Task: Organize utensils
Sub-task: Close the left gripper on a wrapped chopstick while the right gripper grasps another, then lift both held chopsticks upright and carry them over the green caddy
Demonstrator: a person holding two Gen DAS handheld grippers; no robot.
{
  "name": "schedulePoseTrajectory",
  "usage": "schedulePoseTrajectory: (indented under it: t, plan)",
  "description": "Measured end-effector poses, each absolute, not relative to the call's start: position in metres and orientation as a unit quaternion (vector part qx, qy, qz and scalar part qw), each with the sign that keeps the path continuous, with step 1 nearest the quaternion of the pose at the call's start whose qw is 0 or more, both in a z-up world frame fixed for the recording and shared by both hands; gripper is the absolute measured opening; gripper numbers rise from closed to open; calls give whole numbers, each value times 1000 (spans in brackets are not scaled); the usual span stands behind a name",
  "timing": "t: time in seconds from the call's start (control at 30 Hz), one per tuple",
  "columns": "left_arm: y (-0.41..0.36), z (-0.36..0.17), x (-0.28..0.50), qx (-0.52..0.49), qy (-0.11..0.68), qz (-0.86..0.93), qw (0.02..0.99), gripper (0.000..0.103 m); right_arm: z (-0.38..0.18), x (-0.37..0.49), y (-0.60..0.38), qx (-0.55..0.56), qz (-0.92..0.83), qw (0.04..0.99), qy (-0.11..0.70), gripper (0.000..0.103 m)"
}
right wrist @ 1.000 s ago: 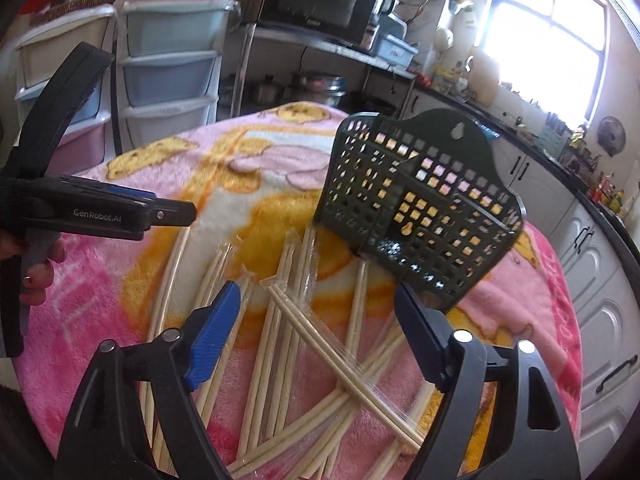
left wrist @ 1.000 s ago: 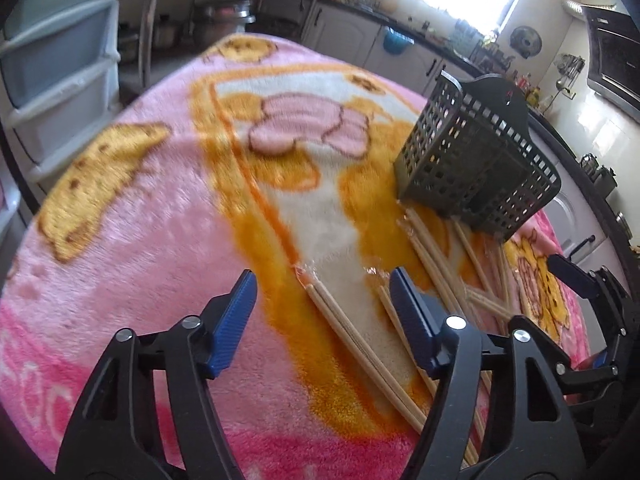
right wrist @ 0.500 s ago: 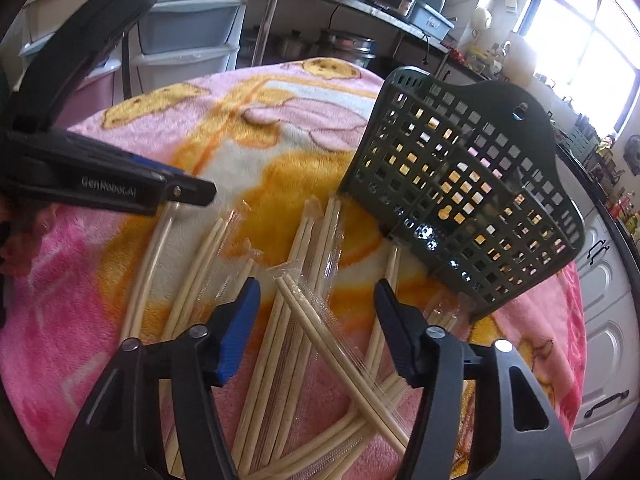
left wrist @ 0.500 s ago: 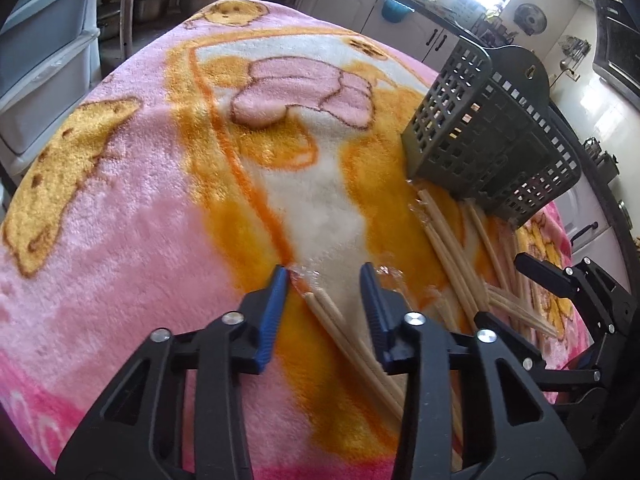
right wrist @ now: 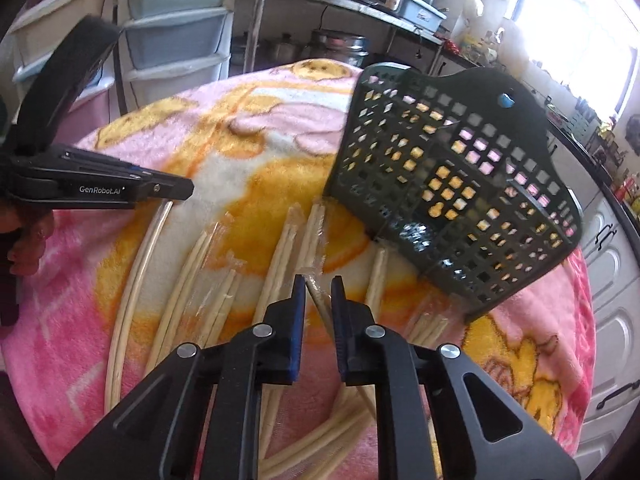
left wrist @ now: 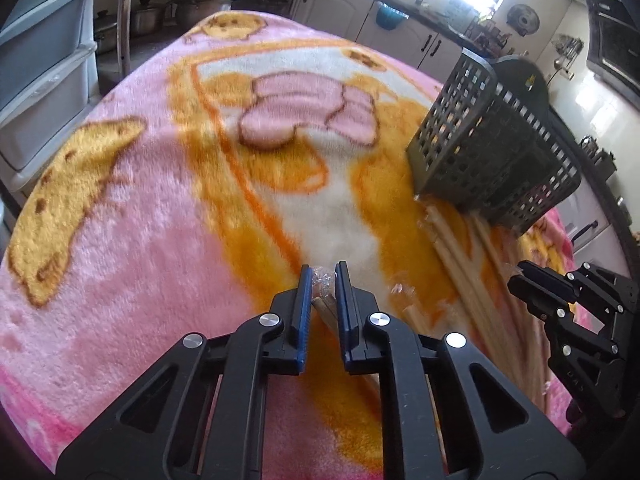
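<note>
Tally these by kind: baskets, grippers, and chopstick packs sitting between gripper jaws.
Basket: 1
Grippers: 2, left gripper and right gripper, jaws closing
Chopstick packs between jaws: 2, left pack and right pack
Total: 5
Loose packs on the blanket overlap too much to count.

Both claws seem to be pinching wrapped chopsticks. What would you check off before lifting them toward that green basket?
1. Left claw closing on a wrapped chopstick pair, pair between the pads: ok.
2. Right claw closing on another wrapped pair, pair between the pads: ok.
3. Firm grip on the sticks, not only the wrapper: cannot tell.
4. Right claw's pair free of the pile: not ok, it lies across other chopsticks.
5. Green basket standing upright: not ok, it is tilted on the blanket.
6. Basket empty inside: cannot tell.
</note>
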State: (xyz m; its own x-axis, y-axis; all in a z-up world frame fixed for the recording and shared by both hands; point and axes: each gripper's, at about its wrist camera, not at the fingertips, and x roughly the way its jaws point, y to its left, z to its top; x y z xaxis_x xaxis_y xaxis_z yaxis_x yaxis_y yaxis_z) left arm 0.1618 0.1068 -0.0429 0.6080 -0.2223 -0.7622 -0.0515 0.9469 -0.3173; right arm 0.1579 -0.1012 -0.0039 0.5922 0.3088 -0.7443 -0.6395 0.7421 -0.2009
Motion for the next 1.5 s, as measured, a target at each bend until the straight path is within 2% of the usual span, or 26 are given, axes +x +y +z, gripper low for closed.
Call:
schedulePoseTrajectory:
  t: [0.43,0.87,1.5]
  plan:
    - [79,42,159,-136,343,-110,923,6,62,158,-159,-131,262,907,304,5]
    - [44,104,158,-121,278,-167,938,6,118,147,-200,-67,239,940,233,5]
    - [19,191,180,-75,178,-169,966,6,200,168,-235,27,241,968,66,5]
